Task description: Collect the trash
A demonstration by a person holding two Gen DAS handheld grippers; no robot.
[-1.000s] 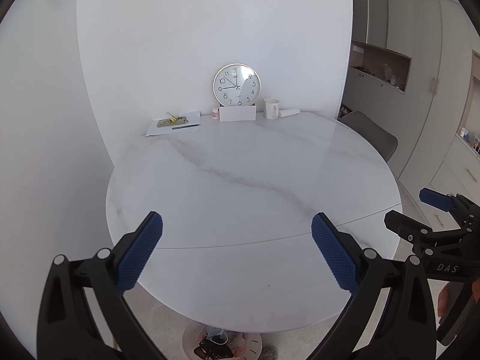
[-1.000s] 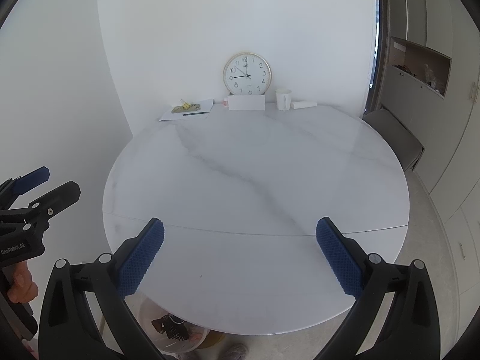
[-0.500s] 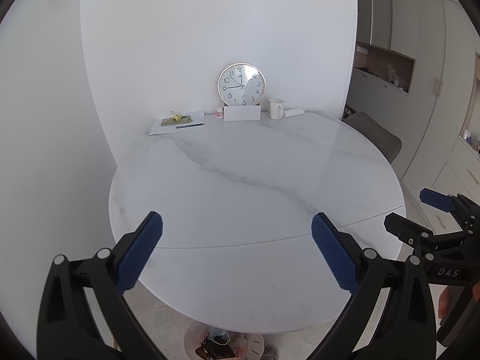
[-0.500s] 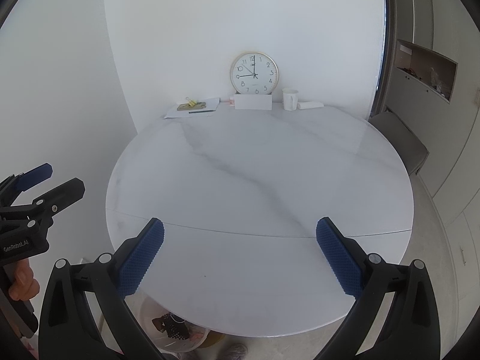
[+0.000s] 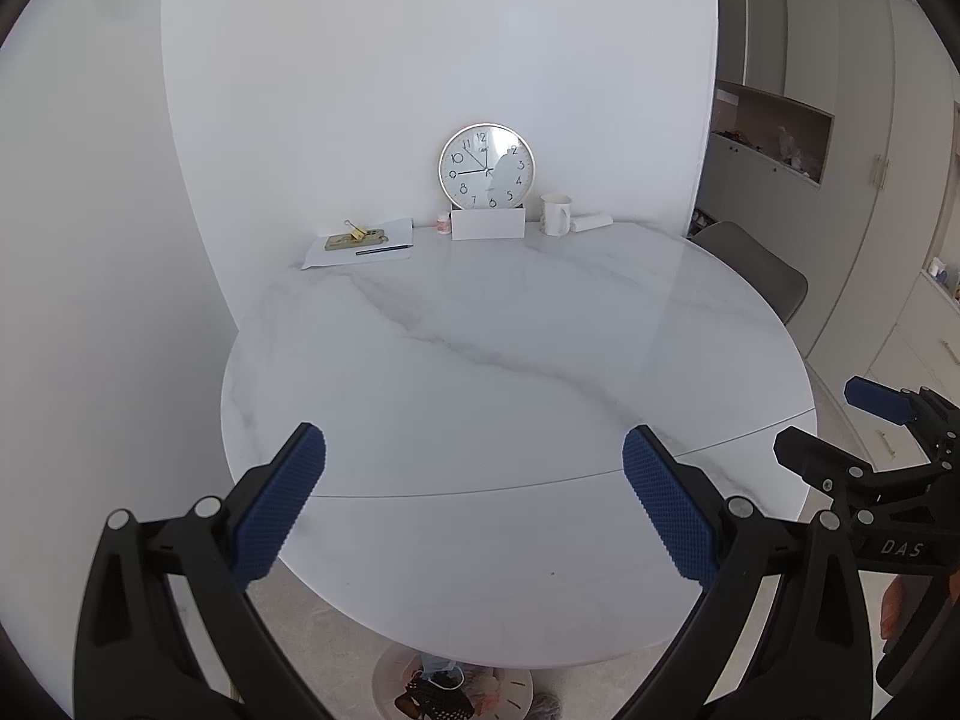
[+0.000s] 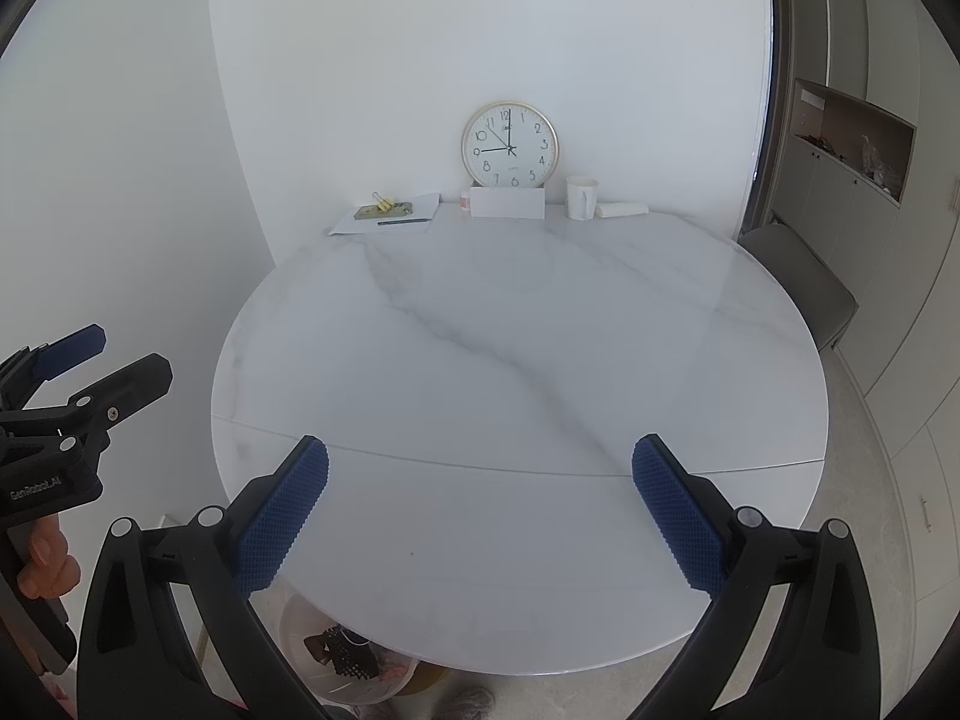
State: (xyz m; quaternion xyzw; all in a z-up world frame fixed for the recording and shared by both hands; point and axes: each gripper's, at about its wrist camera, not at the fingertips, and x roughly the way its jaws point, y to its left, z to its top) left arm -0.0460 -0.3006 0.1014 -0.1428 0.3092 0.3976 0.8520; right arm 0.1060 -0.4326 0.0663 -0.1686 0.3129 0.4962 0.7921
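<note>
**Over the near rim, both grippers idle**

Above the marble table (image 5: 510, 360) the left gripper (image 5: 474, 501) and right gripper (image 6: 480, 507) hover with jaws spread wide, nothing between them; the middle lies bare; collected trash sits in the bin (image 6: 354, 660) under the near edge, so dropping is easy; the clock (image 6: 509, 144) and cup (image 6: 581, 198) stand against the far wall.

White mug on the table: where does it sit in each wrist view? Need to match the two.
Left wrist view: white mug at the far table edge, upper centre, just right of the white card.
Right wrist view: white mug, upper centre-right, again just right of the white card.
Shared landmark: the round clock leaning on the wall behind the card.
</note>
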